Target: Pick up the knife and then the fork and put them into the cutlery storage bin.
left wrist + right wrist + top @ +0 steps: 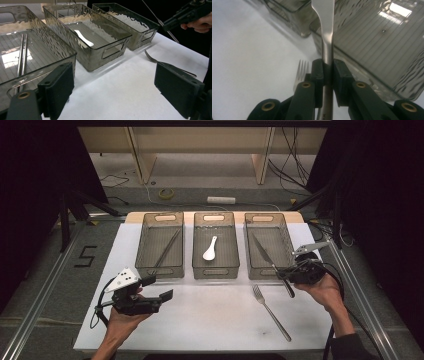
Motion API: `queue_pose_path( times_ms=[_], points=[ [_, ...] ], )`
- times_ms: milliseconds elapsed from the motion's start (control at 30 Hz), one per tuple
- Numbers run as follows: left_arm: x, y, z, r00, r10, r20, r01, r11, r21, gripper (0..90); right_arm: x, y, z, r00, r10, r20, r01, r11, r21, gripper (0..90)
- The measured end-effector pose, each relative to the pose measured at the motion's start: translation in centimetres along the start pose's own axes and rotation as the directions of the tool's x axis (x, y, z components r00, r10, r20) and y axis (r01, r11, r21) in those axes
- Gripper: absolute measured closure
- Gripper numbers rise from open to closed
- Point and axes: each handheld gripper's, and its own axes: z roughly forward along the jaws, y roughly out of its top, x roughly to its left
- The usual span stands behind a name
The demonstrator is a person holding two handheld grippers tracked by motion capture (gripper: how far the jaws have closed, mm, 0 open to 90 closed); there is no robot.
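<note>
The right gripper (287, 276) is clamped on a table knife (270, 262) — in the right gripper view its two black pads (318, 75) press the steel handle from both sides, and the knife (325, 30) runs straight up out of the jaws. In the high view the knife slants from the gripper's jaws toward the far left, its blade lying over the right-hand bin (287, 227) while the handle end sticks out over the bin's near rim toward the table. The hand (327, 290) holding this gripper sits at the right side of the white mat (210, 320), just beside the near right corner of that bin.

Just nearer than the gripper, a fork (270, 310) lies flat on the mat, tines toward the far left and handle toward the near right; its tines (301, 71) show just left of the jaws in the right gripper view.

The left gripper (162, 287) hangs over the near left part of the mat with its jaws standing wide apart and nothing between them — the left gripper view shows bare mat between the two pads (58, 90).

Three smoky clear bins stand in a row across the far half of the mat. The middle bin (216, 270) holds a white spoon (210, 249), and the left bin (150, 237) holds a pair of metal chopsticks (166, 251) lying lengthwise.
</note>
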Motion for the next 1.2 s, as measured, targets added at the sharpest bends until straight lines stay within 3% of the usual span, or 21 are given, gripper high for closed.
queue_pose_path(
  times_ms=[267, 567, 933, 1200],
  points=[
    [0.1, 0.0, -0.1, 1.0, -0.002, -0.002, 0.002, 1.0, -0.009, 15.4, -1.3, 2.7, 0.1, 0.9993, 0.017, 0.033, -0.016, 0.9992, -0.035, 80.5],
    [0.0, 0.0, -0.1, 1.0, 0.0, -0.003, 0.0, 1.0, -0.008, 15.5, -2.3, 4.8, 0.8, 0.9973, 0.041, 0.061, -0.038, 0.9986, -0.037, 80.5],
    [0.0, 0.0, -0.2, 1.0, -0.002, -0.006, 0.002, 0.9998, -0.018, 15.5, -3.6, 6.5, 1.8, 0.9931, 0.079, 0.087, -0.075, 0.9962, -0.044, 80.5],
    [0.0, 0.0, -0.2, 0.9999, 0.004, -0.011, -0.004, 0.9998, -0.021, 15.5, -4.7, 6.9, 2.7, 0.9853, 0.121, 0.12, -0.118, 0.9924, -0.033, 80.4]
  ],
)
